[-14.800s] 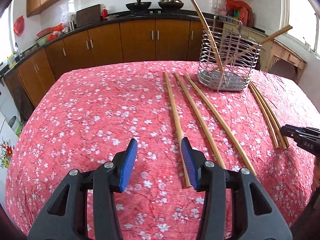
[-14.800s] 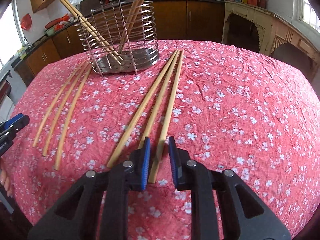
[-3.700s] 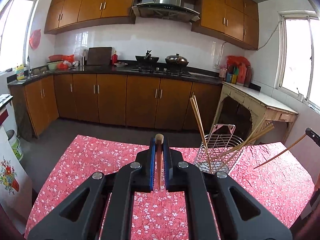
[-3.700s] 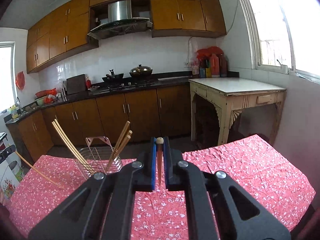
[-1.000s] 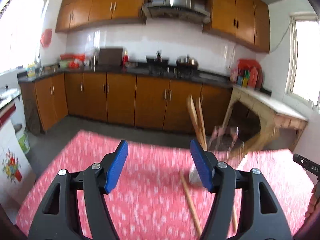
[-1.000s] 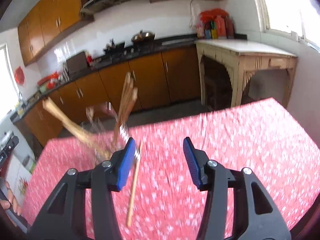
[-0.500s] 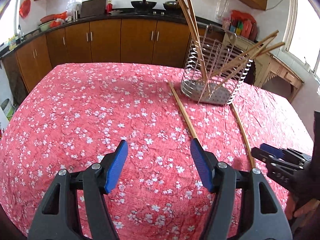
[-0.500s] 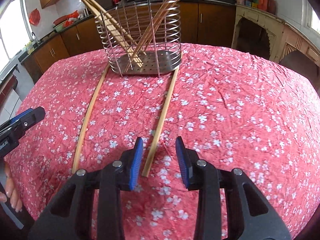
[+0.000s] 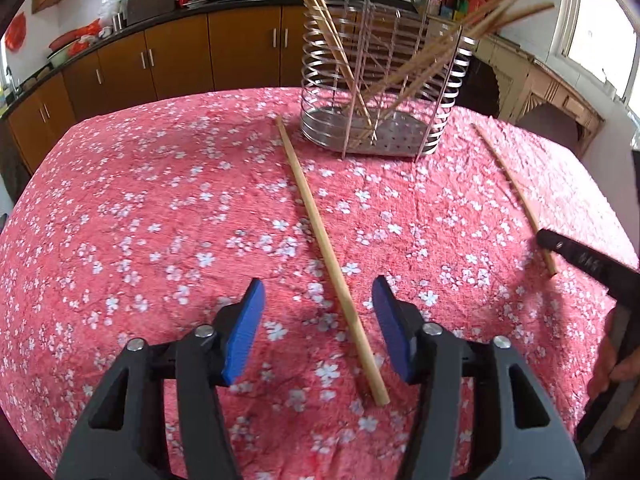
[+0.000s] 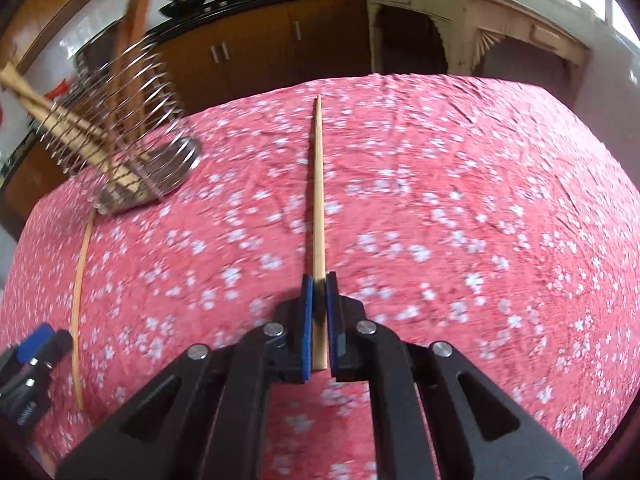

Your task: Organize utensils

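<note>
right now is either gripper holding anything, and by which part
The right gripper is shut on a long wooden chopstick, at its near end. The left gripper holds nothing: its closing jaws straddle another wooden chopstick.

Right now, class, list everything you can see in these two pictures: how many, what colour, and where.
Holder: one, silver wire, far side of table.
Chopsticks in holder: several, tan, leaning out; exact count unclear.
Loose chopsticks: two, tan, one between the left gripper's jaws, one clamped by the right gripper.
Tablecloth: one, red with white flowers, covering table.
Cabinets: brown, behind table.
Left gripper: black, blue pads, closing.
Right gripper: black, blue pads, shut.
</note>
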A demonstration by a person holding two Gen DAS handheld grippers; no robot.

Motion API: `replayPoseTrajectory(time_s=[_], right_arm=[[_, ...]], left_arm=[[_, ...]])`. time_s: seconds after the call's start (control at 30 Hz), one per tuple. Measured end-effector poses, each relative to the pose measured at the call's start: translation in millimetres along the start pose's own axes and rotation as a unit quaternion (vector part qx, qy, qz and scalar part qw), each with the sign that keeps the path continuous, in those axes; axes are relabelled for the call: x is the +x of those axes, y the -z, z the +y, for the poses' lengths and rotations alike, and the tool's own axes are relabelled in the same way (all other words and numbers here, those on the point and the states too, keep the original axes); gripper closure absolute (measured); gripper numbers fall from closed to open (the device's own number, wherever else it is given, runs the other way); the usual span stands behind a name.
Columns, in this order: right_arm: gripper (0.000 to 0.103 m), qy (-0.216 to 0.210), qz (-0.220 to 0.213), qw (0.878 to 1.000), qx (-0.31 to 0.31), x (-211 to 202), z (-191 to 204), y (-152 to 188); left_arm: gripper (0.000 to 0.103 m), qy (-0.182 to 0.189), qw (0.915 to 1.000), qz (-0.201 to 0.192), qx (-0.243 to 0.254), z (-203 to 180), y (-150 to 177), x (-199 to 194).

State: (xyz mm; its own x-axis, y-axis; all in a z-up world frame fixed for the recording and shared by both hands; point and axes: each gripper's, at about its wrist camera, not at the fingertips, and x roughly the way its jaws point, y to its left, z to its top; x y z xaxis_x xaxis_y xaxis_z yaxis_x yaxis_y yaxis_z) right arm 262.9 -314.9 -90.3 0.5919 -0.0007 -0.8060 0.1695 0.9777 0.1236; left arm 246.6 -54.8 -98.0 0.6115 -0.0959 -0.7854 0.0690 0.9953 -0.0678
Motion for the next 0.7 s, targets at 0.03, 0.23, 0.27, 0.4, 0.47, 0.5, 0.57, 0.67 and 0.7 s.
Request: replayPoseTrajectory(time_s=[0.03,0.23,0.27,0.4,0.47,0.5,0.57,0.67,0.7], right_arm=[[0.096,-0.002,0.000,1.000,0.002,0,-3,-1],[0.096,-0.013,-0.002,1.000,-0.018,3,-2,-1],[0.096,-0.016,-0.002,1.000,-0.022,4,-1,-2],[0.096,-0.021,-0.004,0.999,-0.040,9,6,-8],[0.096,-0.022,-0.005,0.999,-0.041,11,8,-12],[0.096,-0.023,-0.005,0.999,-0.040,12,9,-14],[0.096,-0.023,-0.007,0.999,-0.040,13,11,-16],[0.095,-0.022,-0.010,0.998,-0.049,13,15,-16],[0.095,-0.024,-0.009,0.998,-0.052,12,15,-15]], left_arm=[[0.059,-0.003,1.0000,0.004,0.001,-3,-1,3],[0.096,-0.042,0.9991,0.000,0.007,2,-12,13],[0.096,-0.044,0.9990,0.002,0.004,8,-16,14],[0.096,-0.061,0.9981,0.001,-0.015,41,-31,21],[0.096,-0.053,0.9981,0.001,-0.031,63,-41,25],[0.096,-0.047,0.9982,0.001,-0.037,71,-45,27],[0.096,-0.029,0.9989,0.000,-0.036,82,-50,28],[0.096,-0.002,0.9994,-0.002,-0.034,86,-48,27],[0.096,0.001,0.9994,-0.002,-0.035,88,-46,25]])
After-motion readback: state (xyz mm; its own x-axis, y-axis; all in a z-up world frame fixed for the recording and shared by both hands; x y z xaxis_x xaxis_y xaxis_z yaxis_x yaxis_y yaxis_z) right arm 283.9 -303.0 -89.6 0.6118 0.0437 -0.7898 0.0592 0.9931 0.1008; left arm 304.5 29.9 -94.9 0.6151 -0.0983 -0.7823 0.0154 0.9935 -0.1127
